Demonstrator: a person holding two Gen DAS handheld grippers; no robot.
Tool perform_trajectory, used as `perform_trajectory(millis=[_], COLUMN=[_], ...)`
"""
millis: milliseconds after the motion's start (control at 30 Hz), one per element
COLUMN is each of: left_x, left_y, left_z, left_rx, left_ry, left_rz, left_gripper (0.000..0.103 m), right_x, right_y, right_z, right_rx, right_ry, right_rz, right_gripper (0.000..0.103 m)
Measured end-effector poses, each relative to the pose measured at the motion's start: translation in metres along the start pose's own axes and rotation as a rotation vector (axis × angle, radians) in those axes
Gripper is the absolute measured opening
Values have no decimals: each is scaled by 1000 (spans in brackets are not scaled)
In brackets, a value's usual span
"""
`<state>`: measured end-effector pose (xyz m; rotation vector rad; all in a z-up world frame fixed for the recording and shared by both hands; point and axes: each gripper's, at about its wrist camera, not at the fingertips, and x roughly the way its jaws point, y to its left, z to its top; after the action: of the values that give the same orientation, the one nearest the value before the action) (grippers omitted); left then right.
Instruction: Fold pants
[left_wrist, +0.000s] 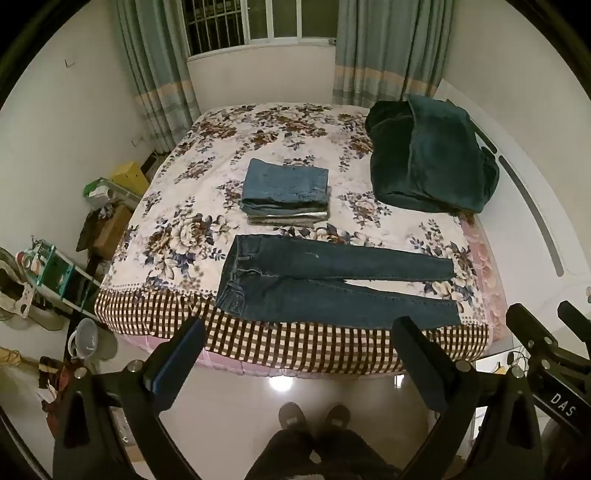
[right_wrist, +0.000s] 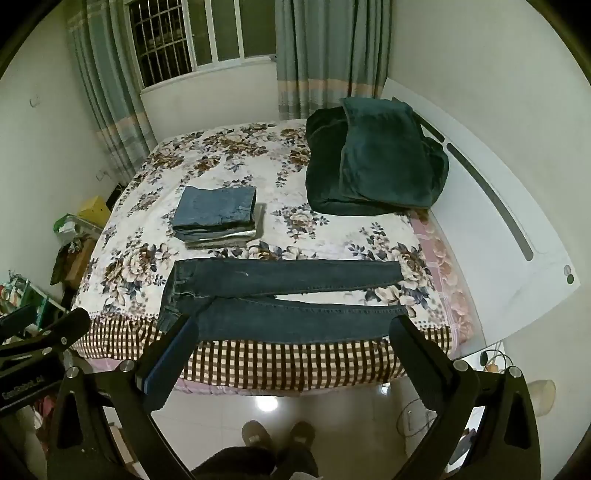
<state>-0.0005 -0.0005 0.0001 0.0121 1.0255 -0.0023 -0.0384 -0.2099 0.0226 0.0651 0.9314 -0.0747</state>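
Dark blue jeans lie flat along the near edge of the floral bed, waistband to the left, legs to the right; they also show in the right wrist view. A stack of folded pants sits behind them, also in the right wrist view. My left gripper is open and empty, held above the floor in front of the bed edge. My right gripper is open and empty, also short of the bed edge, and it shows at the right of the left wrist view.
A dark green blanket is heaped at the bed's far right by the white headboard. Cluttered shelves and boxes stand left of the bed. The person's feet are on the shiny tiled floor. Window and curtains are behind.
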Motion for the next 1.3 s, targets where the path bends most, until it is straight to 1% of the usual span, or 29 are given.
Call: perform_trajectory(millis=[33, 67, 200, 400, 567, 633, 667, 800, 1300], left_x=[1, 1, 3, 2, 5, 0, -4, -6, -11], left_y=[-1, -2, -4, -11, -16, -8, -6, -8, -7], left_z=[1, 1, 4, 3, 10, 5, 10, 12, 16], left_rx=[9, 8, 10, 13, 8, 5, 4, 2, -4], left_ry=[18, 19, 19, 10, 12, 7, 6, 0, -14], left_rz=[6, 0, 0, 8, 11, 4, 2, 5, 4], left_gripper=[103, 103, 103, 103, 103, 103, 103, 103, 103], right_x=[0, -1, 1, 1, 0, -4, -5, -4, -7], right_y=[0, -1, -3, -4, -7, -6, -8, -2, -1], right_z=[0, 0, 0, 0, 3, 4, 5, 4, 7], right_rx=[0, -1, -6, 1, -1, -4, -5, -7, -11], right_ry=[-1, -2, 7, 8, 11, 12, 12, 12, 11], right_rz=[1, 1, -10, -2, -1, -2, -2, -9, -4], right_gripper=[103, 103, 103, 103, 103, 103, 103, 103, 103])
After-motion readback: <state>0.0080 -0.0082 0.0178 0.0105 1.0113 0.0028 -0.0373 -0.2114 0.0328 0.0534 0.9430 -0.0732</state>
